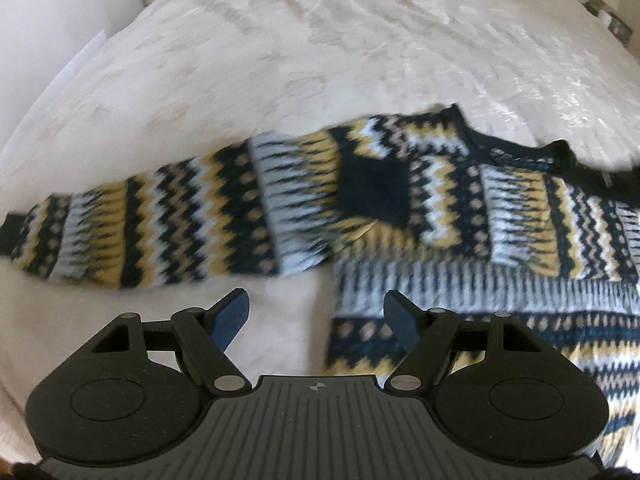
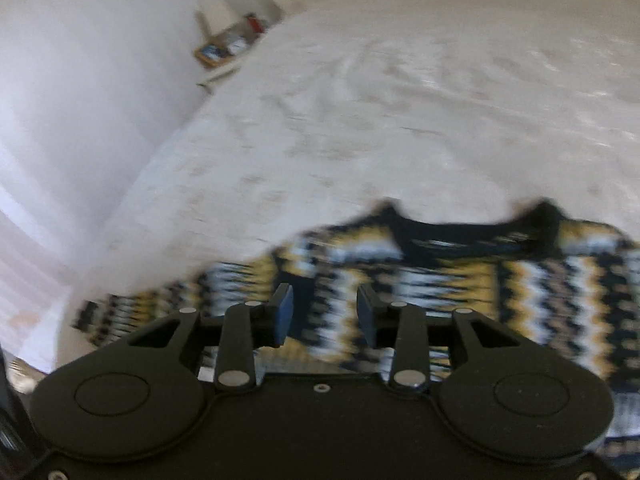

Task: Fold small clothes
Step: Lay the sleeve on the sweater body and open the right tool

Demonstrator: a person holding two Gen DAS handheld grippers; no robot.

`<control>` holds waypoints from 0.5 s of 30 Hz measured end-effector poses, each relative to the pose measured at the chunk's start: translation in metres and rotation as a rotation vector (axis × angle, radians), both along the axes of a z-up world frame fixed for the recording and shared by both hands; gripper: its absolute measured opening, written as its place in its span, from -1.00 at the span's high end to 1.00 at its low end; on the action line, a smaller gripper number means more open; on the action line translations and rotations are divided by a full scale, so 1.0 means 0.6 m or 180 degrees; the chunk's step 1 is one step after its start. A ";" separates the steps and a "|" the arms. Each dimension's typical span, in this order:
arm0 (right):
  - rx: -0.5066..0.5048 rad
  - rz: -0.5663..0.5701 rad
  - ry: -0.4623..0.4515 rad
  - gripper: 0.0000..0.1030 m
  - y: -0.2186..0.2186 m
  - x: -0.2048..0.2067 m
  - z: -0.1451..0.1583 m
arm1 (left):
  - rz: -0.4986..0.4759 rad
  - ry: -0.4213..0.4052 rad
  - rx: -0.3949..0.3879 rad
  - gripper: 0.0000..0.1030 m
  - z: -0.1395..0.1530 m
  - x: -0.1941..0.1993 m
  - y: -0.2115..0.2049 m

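Observation:
A knitted sweater [image 1: 520, 220] with navy, yellow, white and beige zigzag bands lies flat on a white bed cover [image 1: 320, 60]. One sleeve [image 1: 160, 232] stretches out to the left, and the dark neckline [image 1: 516, 152] faces away. My left gripper [image 1: 316, 300] is open just above the cover, beside the sweater's left edge below the armpit, with nothing between its blue pads. In the right wrist view my right gripper [image 2: 324, 296] hovers over the sweater [image 2: 520, 280], left of its neckline [image 2: 472, 232]. Its jaws stand apart and hold nothing. The picture is blurred.
The bed cover [image 2: 400, 100] spreads wide beyond the sweater. A bedside table with small items [image 2: 228, 48] stands past the bed's left edge, against a white wall [image 2: 80, 80]. A wall socket [image 1: 616, 28] shows at the far right.

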State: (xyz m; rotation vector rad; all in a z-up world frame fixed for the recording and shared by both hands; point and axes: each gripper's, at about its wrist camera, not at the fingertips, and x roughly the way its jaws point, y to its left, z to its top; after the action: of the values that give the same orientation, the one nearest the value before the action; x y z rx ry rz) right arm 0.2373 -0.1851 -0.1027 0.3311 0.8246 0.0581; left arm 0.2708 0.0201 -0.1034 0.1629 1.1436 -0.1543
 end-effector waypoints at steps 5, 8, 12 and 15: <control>-0.0178 -0.0396 0.0249 0.06 -0.112 -0.049 -0.029 | -0.0161 -0.0086 -0.0026 -0.43 -0.010 0.034 -0.065; -0.0244 -0.0704 0.0345 0.04 -0.182 -0.073 -0.041 | -0.0228 -0.0134 0.0000 -0.43 -0.027 0.058 -0.101; -0.0234 -0.1100 0.0402 -0.12 -0.268 -0.096 -0.048 | -0.0278 -0.0121 0.0144 -0.41 -0.063 0.088 -0.136; -0.0213 -0.1259 0.0455 -0.13 -0.316 -0.101 -0.058 | -0.0243 -0.0002 0.0353 -0.38 -0.104 0.103 -0.139</control>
State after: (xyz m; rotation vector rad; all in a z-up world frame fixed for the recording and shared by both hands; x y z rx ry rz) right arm 0.1768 -0.3749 -0.1376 0.4333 0.8870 -0.3652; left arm 0.3329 -0.0635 -0.1659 0.3053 1.1465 -0.1584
